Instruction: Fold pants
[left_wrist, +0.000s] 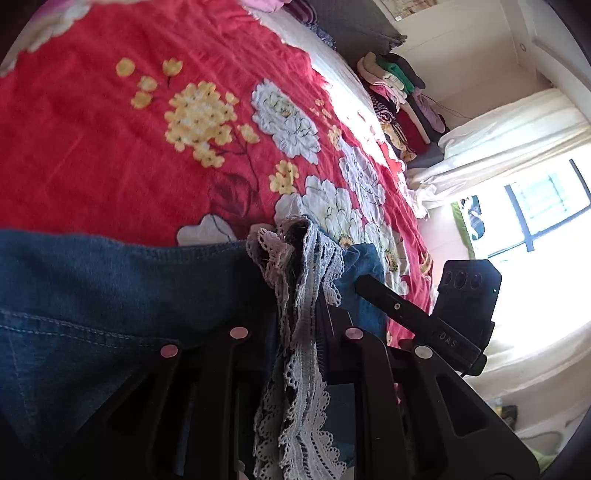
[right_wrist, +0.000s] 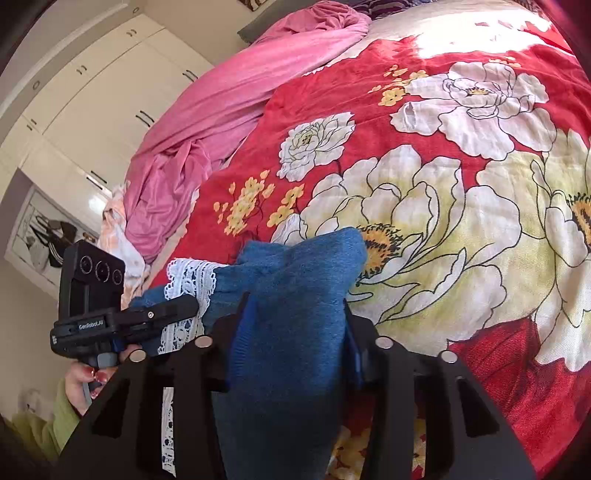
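Note:
The pants are blue denim (left_wrist: 110, 295) with white lace trim (left_wrist: 295, 280) at the hem, lying on a red floral bedspread (left_wrist: 147, 147). In the left wrist view my left gripper (left_wrist: 299, 306) is shut on the bunched lace hem, which hides its tips. To its right, one of the right gripper's fingers (left_wrist: 391, 299) reaches in over a denim fold. In the right wrist view my right gripper (right_wrist: 295, 317) is shut on a thick bunch of blue denim (right_wrist: 306, 266) that bulges up between the jaws. The left gripper (right_wrist: 162, 314) holds the lace trim (right_wrist: 192, 280) just to its left.
A pink blanket (right_wrist: 240, 92) lies crumpled on the bed's far left, with white wardrobe doors (right_wrist: 110, 92) behind. A stack of folded clothes (left_wrist: 399, 99) stands past the bed's edge near a bright window (left_wrist: 535, 221). A hand in a green sleeve (right_wrist: 85, 380) holds the left gripper.

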